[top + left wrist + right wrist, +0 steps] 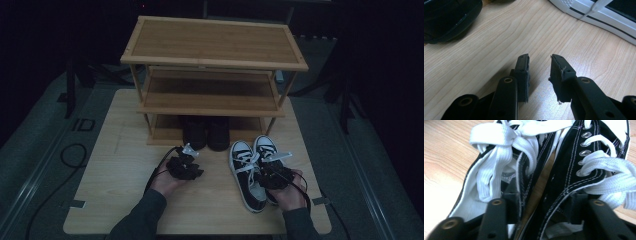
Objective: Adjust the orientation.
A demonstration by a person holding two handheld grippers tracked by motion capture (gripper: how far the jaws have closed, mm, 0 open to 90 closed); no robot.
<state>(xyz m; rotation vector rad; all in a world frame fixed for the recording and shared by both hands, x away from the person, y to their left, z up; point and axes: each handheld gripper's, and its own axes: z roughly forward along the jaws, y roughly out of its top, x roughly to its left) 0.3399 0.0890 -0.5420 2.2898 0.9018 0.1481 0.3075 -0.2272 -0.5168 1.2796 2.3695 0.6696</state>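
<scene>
The pair of black canvas sneakers (252,172) sits on the worktop (120,190) before the bamboo shoe rack (212,75); my right gripper (541,200) straddles their inner collars, jaws partly apart, squeeze uncertain; next, I judge, pinch and lift together; my left gripper (539,75) hangs half-open, empty; black boots (206,132) are dim under the rack.

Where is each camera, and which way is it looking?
High view: sits above the person's side, looking forward and down at the table, shoe rack, both forearms and grippers.
Left gripper view: rides the left gripper, facing bare tabletop between its open jaws.
Right gripper view: rides the right gripper, its jaws inside the two sneakers.
Shared: the sneakers and the black boots also appear from above.
</scene>
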